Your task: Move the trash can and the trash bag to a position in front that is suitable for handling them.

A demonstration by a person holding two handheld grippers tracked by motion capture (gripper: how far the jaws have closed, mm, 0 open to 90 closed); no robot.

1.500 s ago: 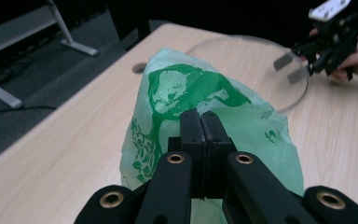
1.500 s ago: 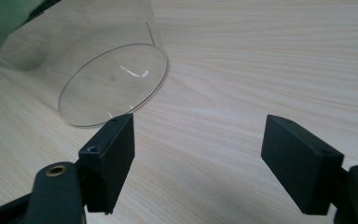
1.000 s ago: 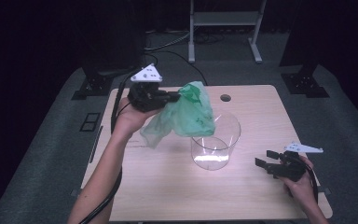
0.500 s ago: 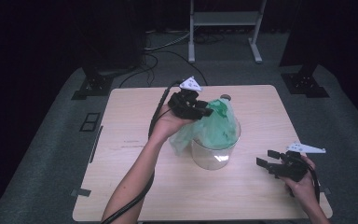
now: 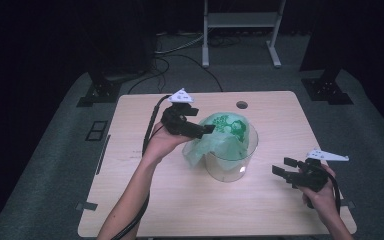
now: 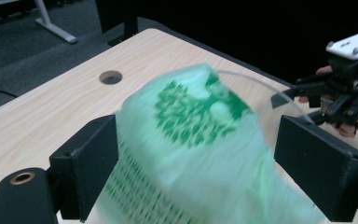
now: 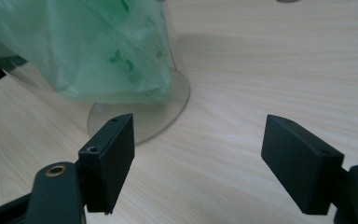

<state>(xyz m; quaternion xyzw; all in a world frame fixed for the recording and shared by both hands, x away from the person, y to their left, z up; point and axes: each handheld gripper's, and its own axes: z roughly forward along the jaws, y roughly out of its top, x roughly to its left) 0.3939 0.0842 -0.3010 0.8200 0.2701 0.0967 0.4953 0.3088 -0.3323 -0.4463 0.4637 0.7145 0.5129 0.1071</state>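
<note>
Green bag point(image 5: 223, 135) now sits mostly inside the clear container point(image 5: 232, 162), having been carried over from the left. Left gripper point(image 5: 206, 131) has let go, jaws spread just above it (one flap hangs outside). Right gripper point(image 5: 285, 169) idle, spread, beside the container.

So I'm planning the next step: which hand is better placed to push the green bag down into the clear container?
Left. The left gripper is at the rim of the clear container, fingers open around the green bag. The right gripper sits open, off to the side near the table's edge, apart from the container.
</note>
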